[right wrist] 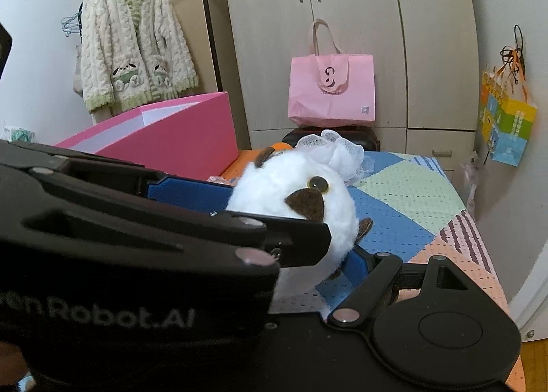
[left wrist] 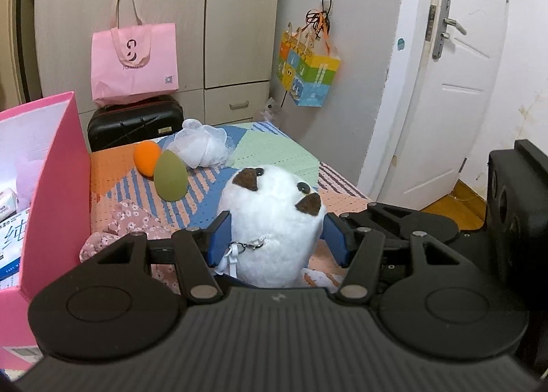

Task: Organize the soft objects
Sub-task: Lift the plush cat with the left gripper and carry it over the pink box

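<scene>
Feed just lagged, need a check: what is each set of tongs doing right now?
Left tongs: closed on the white plush toy, blue pads pressing both its sides.
Right tongs: cannot be told; the left tongs block most of the view.

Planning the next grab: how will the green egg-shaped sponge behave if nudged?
The green egg-shaped sponge stands upright on its broad end, so it probably tips easily. Its rounded sides suggest it would then roll across the patchwork mat. It looks light and squashy.
</scene>
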`<action>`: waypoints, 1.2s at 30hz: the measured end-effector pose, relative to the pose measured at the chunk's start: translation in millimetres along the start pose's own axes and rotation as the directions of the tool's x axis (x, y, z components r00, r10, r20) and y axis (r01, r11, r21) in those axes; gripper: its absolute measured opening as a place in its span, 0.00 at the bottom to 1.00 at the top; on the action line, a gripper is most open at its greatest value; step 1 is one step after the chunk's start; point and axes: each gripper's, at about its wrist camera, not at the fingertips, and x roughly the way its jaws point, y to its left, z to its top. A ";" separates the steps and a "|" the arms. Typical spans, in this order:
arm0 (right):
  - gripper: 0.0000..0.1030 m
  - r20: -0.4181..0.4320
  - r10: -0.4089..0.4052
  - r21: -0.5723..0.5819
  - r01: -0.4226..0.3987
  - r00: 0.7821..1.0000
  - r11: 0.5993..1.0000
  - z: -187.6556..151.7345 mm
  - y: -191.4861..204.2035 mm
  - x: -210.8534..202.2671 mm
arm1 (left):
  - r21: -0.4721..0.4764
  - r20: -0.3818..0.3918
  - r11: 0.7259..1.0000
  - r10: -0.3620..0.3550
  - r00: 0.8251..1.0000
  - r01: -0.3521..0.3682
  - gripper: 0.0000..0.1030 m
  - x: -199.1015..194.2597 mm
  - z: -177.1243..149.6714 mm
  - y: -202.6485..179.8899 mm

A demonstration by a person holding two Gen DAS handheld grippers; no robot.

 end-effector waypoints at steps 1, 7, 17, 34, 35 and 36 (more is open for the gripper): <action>0.83 0.000 -0.002 -0.006 0.002 1.000 1.000 0.4 1.4 -1.7 | 0.001 -0.001 1.000 -0.002 1.000 0.002 0.54 -1.8 -0.1 -0.4; 0.83 0.014 -0.004 -0.026 0.005 1.000 1.000 -0.5 8.7 -17.7 | 0.026 0.019 1.000 -0.008 1.000 0.008 0.54 -18.7 -2.4 -7.9; 0.83 0.012 0.006 -0.054 -0.005 1.000 0.999 -7.1 23.5 -41.4 | 0.012 -0.001 1.000 -0.012 1.000 0.012 0.54 -42.5 -10.9 -12.6; 0.70 -0.059 0.075 -0.099 -0.081 0.995 0.992 4.0 36.0 -75.1 | -0.159 -0.126 0.984 -0.103 0.987 0.083 0.54 -62.8 -11.4 10.9; 0.70 -0.059 0.088 -0.106 -0.094 0.994 0.990 5.2 35.9 -77.4 | -0.181 -0.125 0.979 -0.114 0.986 0.090 0.54 -64.7 -12.5 14.3; 0.70 -0.054 0.095 -0.106 -0.101 0.994 0.989 6.1 36.7 -79.0 | -0.204 -0.118 0.974 -0.124 0.985 0.098 0.54 -67.5 -12.9 17.6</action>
